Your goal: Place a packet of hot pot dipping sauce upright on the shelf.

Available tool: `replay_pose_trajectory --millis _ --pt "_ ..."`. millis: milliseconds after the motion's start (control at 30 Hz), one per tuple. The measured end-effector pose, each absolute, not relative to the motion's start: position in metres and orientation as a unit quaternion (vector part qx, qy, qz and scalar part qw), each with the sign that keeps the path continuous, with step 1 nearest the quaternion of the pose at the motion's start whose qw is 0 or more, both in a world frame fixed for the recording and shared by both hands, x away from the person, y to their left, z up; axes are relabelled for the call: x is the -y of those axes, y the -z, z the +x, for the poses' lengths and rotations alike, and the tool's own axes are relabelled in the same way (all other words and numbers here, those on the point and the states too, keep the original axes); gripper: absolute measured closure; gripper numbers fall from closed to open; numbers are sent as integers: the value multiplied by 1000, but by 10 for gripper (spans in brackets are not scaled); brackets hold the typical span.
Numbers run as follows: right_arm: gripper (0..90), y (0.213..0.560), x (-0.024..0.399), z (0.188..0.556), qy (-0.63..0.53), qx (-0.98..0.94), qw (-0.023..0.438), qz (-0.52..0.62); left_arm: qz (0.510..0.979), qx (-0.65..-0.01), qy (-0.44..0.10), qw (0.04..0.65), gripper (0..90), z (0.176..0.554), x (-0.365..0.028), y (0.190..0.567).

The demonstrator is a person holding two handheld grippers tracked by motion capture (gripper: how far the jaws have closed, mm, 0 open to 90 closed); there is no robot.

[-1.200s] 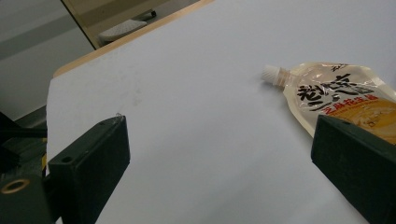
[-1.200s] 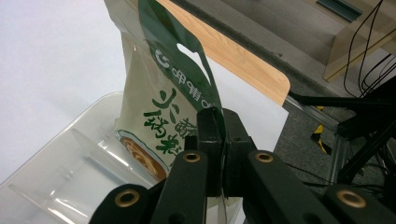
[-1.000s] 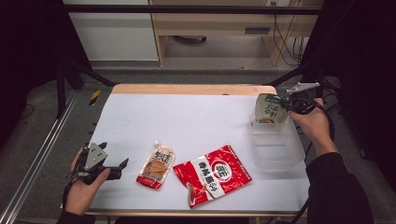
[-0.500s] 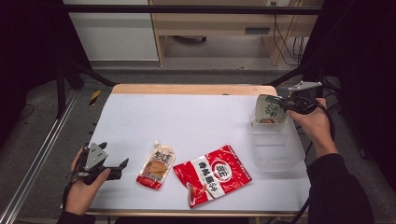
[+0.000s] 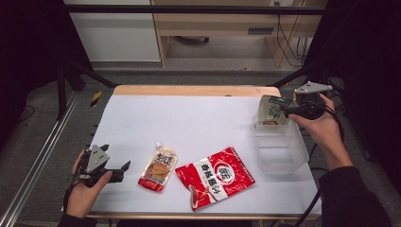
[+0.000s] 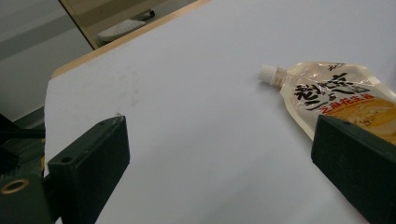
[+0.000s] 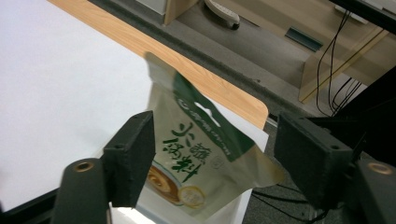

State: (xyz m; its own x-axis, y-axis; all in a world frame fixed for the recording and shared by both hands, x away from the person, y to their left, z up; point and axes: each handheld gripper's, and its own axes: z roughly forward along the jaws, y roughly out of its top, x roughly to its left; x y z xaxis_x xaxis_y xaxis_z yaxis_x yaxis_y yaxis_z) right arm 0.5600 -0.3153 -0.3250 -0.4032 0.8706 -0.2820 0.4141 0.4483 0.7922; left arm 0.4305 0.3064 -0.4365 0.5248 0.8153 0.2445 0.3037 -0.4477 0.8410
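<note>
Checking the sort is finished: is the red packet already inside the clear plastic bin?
No, the red packet lies flat on the white table, beside the clear plastic bin and outside it.

- My right gripper (image 5: 285, 109) sits at the table's far right, jaws just opened wide, pads pressing nothing.
- My left gripper (image 5: 124, 169) rests near-left, jaws spread, hand wrapped around it.

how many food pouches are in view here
3. A spouted pouch lies flat on the table near the left gripper; a red pouch lies just right of it; a green-topped pouch stands in the clear container by the right gripper.
</note>
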Motion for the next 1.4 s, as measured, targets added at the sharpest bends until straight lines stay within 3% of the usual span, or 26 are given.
replay_pose_trajectory --millis 433,833,1067,1400 --pt "205 318 249 501 -358 -794 356 338 798 -343 -317 381 43 426 -296 436" --pt "160 348 163 464 -388 -822 299 290 814 -324 -295 381 43 417 -279 439" --pt "271 369 117 456 -408 -835 259 264 835 -302 -277 368 44 412 -262 446" --pt "361 393 64 457 -414 -849 214 250 848 -299 -252 358 56 412 -254 453"
